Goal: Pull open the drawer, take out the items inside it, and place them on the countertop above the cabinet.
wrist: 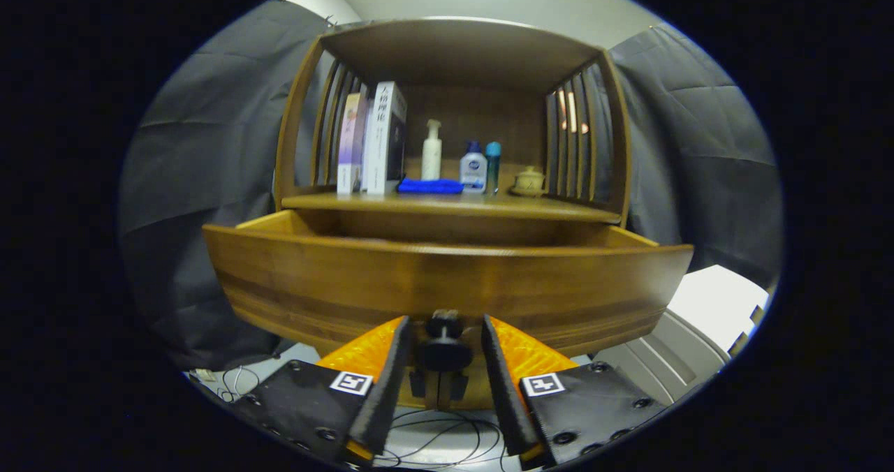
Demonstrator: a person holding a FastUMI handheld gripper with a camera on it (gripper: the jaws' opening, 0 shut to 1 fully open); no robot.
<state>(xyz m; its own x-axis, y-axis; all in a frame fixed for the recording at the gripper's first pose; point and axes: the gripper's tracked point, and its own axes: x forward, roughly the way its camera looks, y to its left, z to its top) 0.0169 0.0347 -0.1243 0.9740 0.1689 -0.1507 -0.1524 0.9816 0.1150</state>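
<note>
Hand-held gripper (445, 336) at drawer knob (444, 339).
My fingers stand narrowly parted either side of the knob, not pressing; drawer (447, 283) pulled out below the worktop (454, 205) carrying books, bottles, cloth.

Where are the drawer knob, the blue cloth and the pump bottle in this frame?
drawer knob (444, 325): gripper view, on its round head, between the open fingers.
blue cloth (430, 186): gripper view, middle of the folded cloth on the countertop.
pump bottle (431, 154): gripper view, on its white body.
</note>
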